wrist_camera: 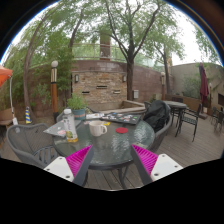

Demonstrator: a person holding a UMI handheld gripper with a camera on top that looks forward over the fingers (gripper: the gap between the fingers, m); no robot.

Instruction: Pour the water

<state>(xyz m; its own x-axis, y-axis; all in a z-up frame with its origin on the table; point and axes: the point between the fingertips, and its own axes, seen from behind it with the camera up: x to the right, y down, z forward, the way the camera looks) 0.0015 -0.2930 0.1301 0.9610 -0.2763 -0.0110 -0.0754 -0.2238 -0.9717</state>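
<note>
On a round glass patio table (110, 147) stand a clear water bottle (70, 126) with a yellowish label and a white mug (97, 128) just to its right. A small red thing (121, 130) lies further right on the tabletop. My gripper (112, 162) is held back from the table, well short of the bottle and mug. Its fingers, with magenta pads (79, 158), are wide apart and open, with nothing between them but the table's near edge.
Metal mesh chairs (28, 143) ring the table, one on the left and one at the right (158, 118). A second table with chairs (186, 108) stands at the far right. Behind are a stone wall (100, 85), trees and a closed red umbrella (204, 84).
</note>
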